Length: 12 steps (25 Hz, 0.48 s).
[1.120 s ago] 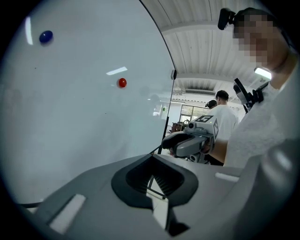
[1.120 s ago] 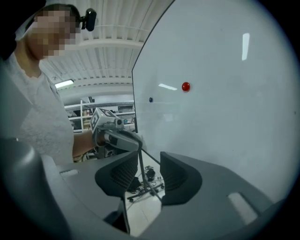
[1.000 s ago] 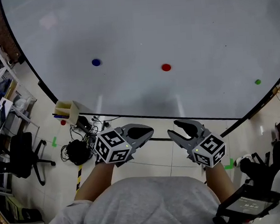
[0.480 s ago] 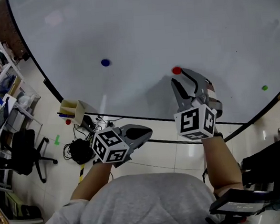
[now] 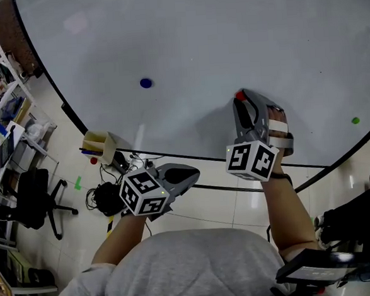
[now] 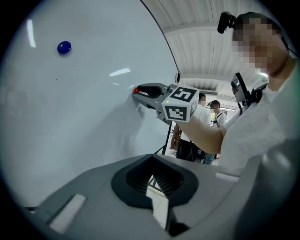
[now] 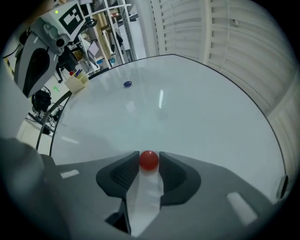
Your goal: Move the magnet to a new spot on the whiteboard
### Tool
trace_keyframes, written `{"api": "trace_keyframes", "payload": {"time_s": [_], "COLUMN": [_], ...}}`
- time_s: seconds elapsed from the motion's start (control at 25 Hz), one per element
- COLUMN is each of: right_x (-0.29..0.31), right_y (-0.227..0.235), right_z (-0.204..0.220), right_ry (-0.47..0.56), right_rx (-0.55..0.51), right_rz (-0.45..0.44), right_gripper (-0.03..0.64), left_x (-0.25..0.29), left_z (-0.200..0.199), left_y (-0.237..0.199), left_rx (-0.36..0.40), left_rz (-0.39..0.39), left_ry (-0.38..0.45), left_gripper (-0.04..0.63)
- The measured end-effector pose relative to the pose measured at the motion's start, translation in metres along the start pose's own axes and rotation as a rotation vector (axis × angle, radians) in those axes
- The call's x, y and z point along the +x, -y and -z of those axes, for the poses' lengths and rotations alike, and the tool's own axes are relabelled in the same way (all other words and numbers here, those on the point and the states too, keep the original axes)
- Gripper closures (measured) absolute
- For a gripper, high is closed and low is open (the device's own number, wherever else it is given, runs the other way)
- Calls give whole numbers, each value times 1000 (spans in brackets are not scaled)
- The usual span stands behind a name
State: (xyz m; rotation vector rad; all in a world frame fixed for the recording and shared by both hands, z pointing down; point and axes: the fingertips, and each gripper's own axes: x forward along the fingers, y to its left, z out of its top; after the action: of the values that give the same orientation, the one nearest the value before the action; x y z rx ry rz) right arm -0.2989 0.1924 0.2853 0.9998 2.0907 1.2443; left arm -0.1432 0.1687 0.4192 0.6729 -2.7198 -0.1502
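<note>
Both right gripper (image 7: 149, 158) jaws have just been closing on the magnet (image 7: 149, 160), seemingly gripping it; left gripper (image 6: 151, 161) clenched, empty.

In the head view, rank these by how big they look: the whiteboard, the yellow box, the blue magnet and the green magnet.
1. whiteboard, by far
2. yellow box
3. blue magnet
4. green magnet, which looks slightly smaller than the blue one, but it's too close to be sure

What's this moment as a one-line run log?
right hand-held gripper: jaws just closed onto red magnet | red magnet: on whiteboard | left hand-held gripper: shut, empty
</note>
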Motion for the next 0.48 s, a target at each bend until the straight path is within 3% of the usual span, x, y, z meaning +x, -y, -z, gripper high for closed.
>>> {"api": "trace_keyframes", "payload": {"time_s": [0.2,0.48], "right_x": [1,1], "right_y": [0,-1], "right_z": [1,0], "right_ry": [-15,-36], "right_rx": [-51,-8], "right_rz": [35,-37], "right_gripper": [501,492], "left_x": [1,-2], "left_z": [-1,-4], "left_y": [4,7], "left_rx": [15,22], "left_rz": [1,-3], "left_ry": [-8,2], "left_gripper": [615,615]}}
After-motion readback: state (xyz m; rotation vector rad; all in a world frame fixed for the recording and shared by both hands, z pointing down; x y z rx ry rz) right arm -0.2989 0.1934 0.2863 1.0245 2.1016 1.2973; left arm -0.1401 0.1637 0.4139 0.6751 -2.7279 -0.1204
